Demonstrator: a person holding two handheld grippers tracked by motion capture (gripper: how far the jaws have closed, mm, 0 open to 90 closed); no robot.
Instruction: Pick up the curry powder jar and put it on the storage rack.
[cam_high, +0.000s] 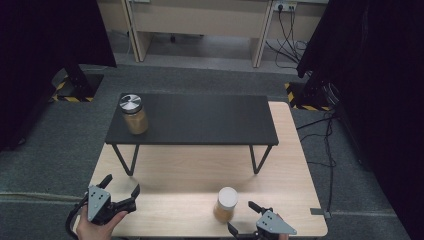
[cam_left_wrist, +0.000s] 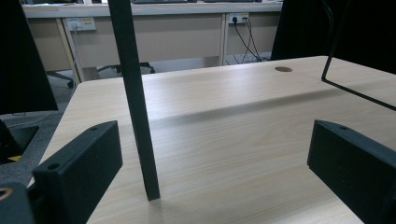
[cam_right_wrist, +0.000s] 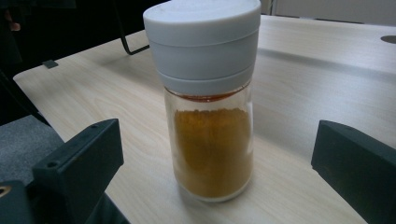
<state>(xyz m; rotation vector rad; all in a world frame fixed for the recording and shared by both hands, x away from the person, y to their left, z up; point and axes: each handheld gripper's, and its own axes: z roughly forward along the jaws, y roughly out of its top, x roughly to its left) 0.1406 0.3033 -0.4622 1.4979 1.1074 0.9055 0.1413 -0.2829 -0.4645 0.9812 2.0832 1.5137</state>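
Observation:
A glass jar with a white lid (cam_high: 225, 203) holds orange-brown powder and stands upright near the front edge of the wooden table (cam_high: 185, 175). My right gripper (cam_high: 242, 217) is open just to its right. In the right gripper view the jar (cam_right_wrist: 211, 107) stands close ahead, centred between the two black jaws and untouched. A second jar with a silver lid (cam_high: 133, 114) stands on the left end of a low black shelf (cam_high: 200, 120). My left gripper (cam_high: 121, 184) is open at the table's front left. It faces the shelf's left leg (cam_left_wrist: 136, 102).
The black shelf stands on thin legs (cam_high: 257, 159) across the table's back half, with open table under it. Dark curtains flank the scene, and cables (cam_high: 327, 150) trail on the floor at the right. A pale desk (cam_high: 200, 20) stands farther back.

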